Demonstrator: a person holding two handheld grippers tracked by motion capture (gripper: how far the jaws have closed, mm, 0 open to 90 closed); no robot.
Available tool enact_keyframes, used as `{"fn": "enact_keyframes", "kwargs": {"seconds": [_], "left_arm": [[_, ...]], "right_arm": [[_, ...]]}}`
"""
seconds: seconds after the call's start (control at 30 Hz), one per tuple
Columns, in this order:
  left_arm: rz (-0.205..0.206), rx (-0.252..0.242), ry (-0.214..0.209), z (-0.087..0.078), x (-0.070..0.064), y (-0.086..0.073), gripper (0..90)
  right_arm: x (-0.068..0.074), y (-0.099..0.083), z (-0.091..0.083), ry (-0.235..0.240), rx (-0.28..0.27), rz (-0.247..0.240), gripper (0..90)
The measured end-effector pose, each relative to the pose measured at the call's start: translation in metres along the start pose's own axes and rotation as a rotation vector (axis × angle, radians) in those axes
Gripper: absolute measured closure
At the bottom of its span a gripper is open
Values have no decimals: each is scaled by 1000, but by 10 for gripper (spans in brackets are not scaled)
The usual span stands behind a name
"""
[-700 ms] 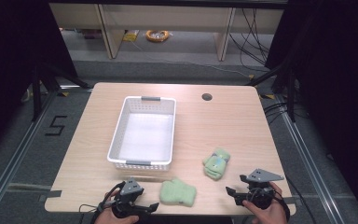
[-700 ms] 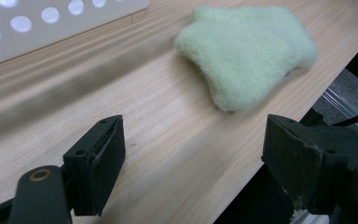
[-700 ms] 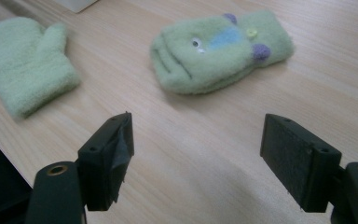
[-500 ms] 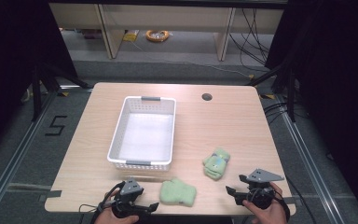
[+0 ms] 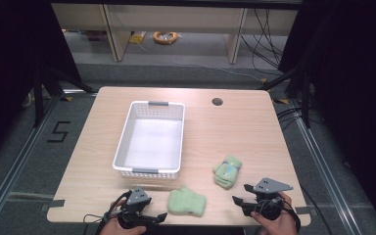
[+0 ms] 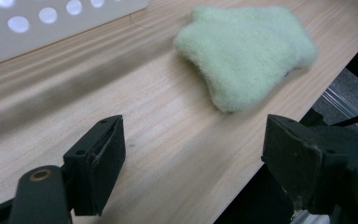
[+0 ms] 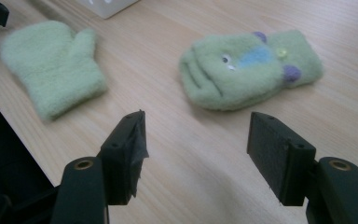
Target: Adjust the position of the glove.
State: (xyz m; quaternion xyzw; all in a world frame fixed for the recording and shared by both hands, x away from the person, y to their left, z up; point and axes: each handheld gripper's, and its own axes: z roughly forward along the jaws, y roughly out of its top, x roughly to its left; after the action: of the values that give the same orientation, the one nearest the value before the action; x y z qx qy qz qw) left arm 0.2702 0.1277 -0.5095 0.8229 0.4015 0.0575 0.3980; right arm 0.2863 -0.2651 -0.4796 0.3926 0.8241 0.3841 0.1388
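Grippers: my left gripper and right gripper both sit at the near table edge, jaws wide apart, holding nothing.
Plain mitten: flat on the table between my grippers, just beside the left one, in front of the basket.
Patterned mitten: flat, near the right gripper, apart from the plain one.
Approach: I'd judge each gripper should take its nearest mitten, coming in low over one edge.
Grip: I'd bite the fleece deep; it's soft and may slip.
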Motion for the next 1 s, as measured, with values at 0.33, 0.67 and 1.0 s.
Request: {"fn": "enact_keyframes", "kwargs": {"seconds": [0.33, 0.67, 1.0], "left_arm": [[18, 14, -7, 0, -1, 1, 210], [27, -13, -28, 4, -9, 11, 247], [4, -35, -78, 11, -16, 25, 320]], "right_arm": [[9, 6, 7, 46, -20, -21, 406], [29, 25, 25, 108, -7, -91, 481], [43, 43, 47, 157, 37, -152, 545]]}}
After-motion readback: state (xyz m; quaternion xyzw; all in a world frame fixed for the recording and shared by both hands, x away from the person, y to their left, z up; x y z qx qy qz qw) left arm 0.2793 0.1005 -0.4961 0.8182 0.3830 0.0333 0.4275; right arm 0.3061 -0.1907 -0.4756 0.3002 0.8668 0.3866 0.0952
